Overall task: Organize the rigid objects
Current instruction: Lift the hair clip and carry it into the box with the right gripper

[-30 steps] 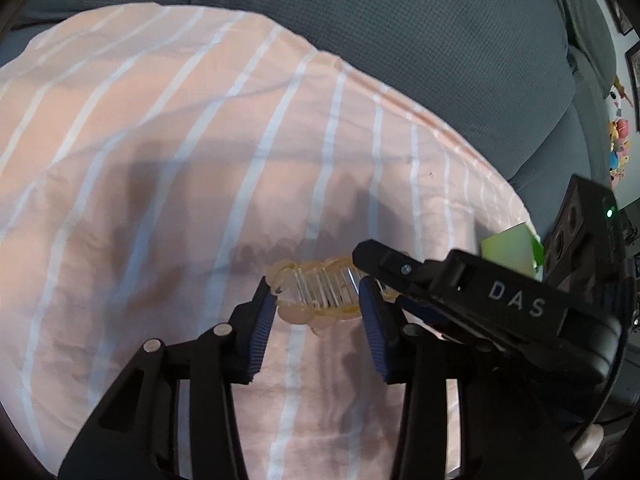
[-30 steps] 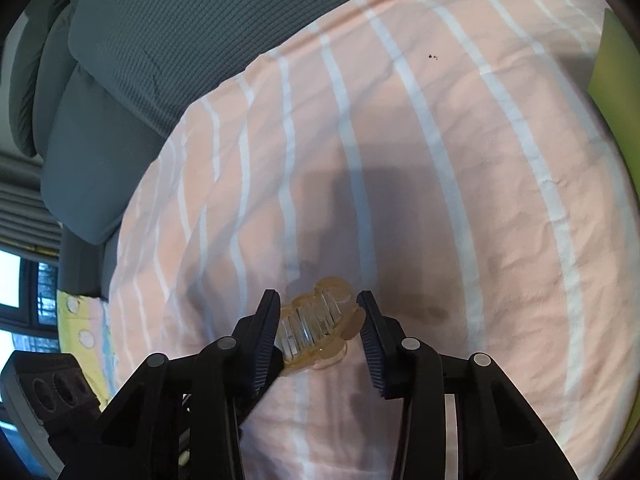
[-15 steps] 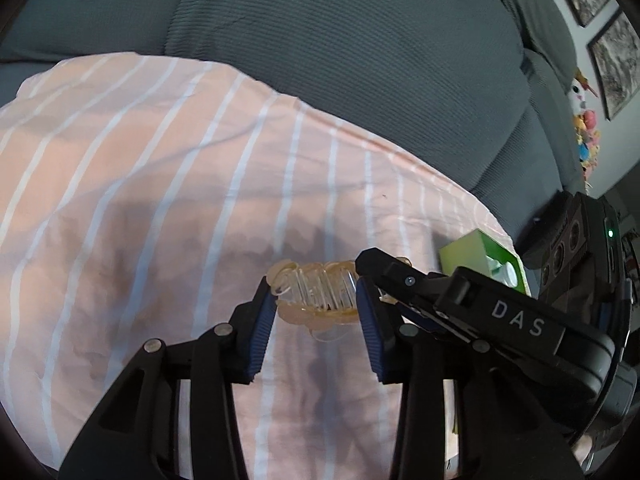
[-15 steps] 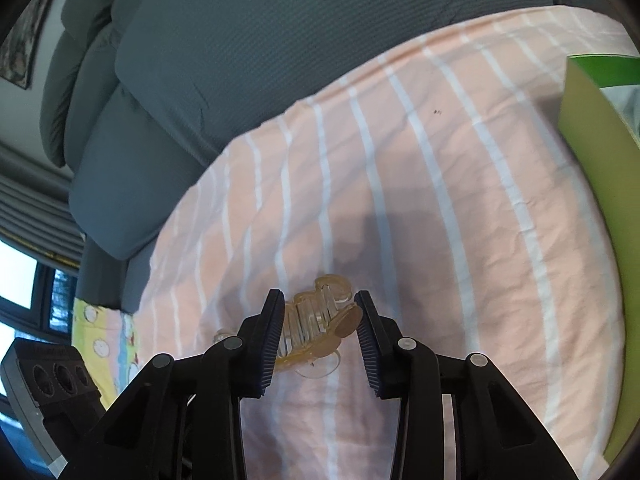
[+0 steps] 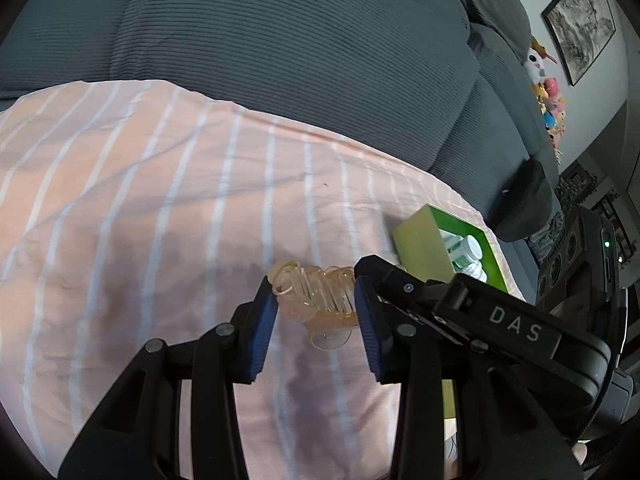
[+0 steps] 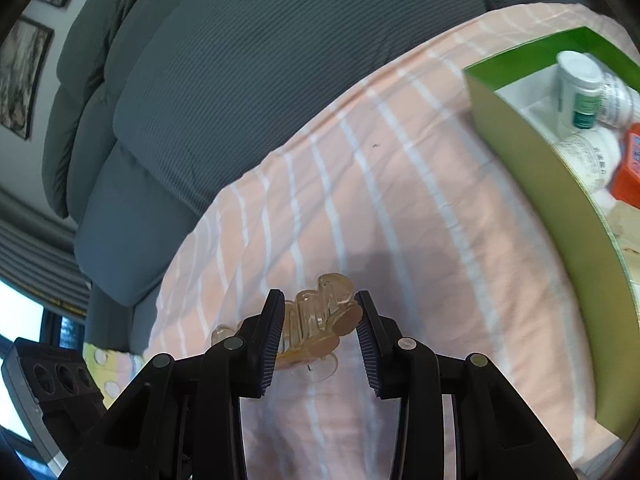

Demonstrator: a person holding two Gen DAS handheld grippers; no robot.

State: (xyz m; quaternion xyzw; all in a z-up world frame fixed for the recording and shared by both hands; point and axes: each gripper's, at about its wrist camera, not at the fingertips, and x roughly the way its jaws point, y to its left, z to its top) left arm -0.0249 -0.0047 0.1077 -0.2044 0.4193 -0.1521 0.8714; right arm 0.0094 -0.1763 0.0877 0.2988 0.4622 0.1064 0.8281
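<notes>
Together both hand-held grippers [image 5: 316, 312] [image 6: 320, 320] pinch hair claw [image 5: 314, 296] beside box [image 6: 528, 152]

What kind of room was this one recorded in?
Most likely a home living room. A grey sofa with thick back cushions is covered by a pink striped sheet, framed pictures hang on the wall, and small plush toys sit by the sofa's far end.

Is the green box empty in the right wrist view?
No, the green box holds white bottles and an orange item.
</notes>
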